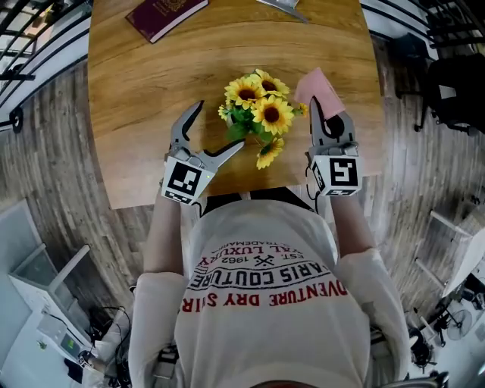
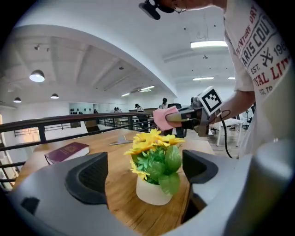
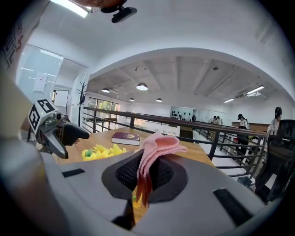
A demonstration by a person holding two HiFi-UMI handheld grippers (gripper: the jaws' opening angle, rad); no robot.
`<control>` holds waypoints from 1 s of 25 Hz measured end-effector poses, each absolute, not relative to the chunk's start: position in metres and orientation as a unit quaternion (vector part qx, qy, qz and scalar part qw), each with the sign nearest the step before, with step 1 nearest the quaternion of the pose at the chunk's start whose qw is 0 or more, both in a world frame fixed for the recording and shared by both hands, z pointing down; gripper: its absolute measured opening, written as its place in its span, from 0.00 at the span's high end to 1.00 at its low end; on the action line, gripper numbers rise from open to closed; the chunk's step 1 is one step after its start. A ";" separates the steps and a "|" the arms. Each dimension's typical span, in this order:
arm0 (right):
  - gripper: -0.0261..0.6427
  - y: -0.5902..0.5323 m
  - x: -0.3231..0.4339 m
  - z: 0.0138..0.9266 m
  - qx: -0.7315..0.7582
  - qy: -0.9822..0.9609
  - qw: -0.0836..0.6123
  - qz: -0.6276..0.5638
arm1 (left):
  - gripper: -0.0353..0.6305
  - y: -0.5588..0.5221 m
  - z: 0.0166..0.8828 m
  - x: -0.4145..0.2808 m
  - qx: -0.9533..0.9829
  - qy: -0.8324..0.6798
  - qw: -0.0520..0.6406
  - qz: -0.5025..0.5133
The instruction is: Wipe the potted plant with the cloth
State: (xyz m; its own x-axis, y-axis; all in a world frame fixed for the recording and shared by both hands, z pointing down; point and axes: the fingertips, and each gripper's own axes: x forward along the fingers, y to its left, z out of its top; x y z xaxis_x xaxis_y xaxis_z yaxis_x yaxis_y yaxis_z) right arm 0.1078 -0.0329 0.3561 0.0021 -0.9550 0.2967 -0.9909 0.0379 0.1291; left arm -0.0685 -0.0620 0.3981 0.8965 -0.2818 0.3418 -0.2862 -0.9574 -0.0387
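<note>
In the head view, the potted plant (image 1: 258, 114) stood on the wooden table (image 1: 144, 83), toward the edge nearest the person. The left gripper (image 1: 220, 123) was just beside the plant on the person's left. Its jaws were spread wide and held nothing, and one tip reached in under the blooms. The right gripper (image 1: 324, 114) sat just beside the plant on the other side, clamped on the pink cloth (image 1: 320, 85), which stuck out past its tips. A dark red book (image 1: 163, 14) lay well beyond the plant. In the left gripper view, the plant's small pale pot (image 2: 150, 192) showed between the parted pads, and neither pad appeared to touch it. Yellow flowers and green leaves spread wider than the pot, and the cloth hung in the air above and behind the blooms. In the right gripper view, the jaws were pressed together on a folded bunch of the cloth, whose loose end flopped over in front, with the flower heads low to the left. The plant looked light and top-heavy, so a sideways swipe would likely tip or slide it. The safest hold seemed to be low on the smooth, rounded pot with the left gripper, not on the bendy stems. The cloth looked soft and limp, and it would need gentle strokes to avoid snagging the petals.
</note>
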 end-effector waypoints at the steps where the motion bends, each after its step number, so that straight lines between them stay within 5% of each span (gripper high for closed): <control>1: 0.91 -0.032 0.104 0.351 0.690 -0.706 0.149 0.054 | 0.15 -0.065 0.388 -0.070 0.973 -0.158 0.005 0.170; 3: 0.91 -0.030 0.096 0.341 0.687 -0.711 0.142 0.046 | 0.23 -0.073 0.364 -0.077 0.968 -0.201 0.004 0.147; 5: 0.91 -0.028 0.089 0.332 0.684 -0.716 0.135 0.038 | 0.66 -0.082 0.340 -0.087 0.961 -0.253 0.000 0.112; 8: 0.91 -0.029 0.080 0.319 0.679 -0.723 0.121 0.028 | 0.68 -0.088 0.314 -0.096 0.957 -0.278 -0.010 0.085; 13: 0.91 -0.034 0.062 0.304 0.662 -0.742 0.106 0.009 | 0.90 -0.100 0.298 -0.117 0.939 -0.333 -0.015 0.080; 25: 0.91 -0.044 0.036 0.274 0.620 -0.780 0.085 -0.007 | 0.92 -0.100 0.272 -0.135 0.938 -0.339 0.001 0.071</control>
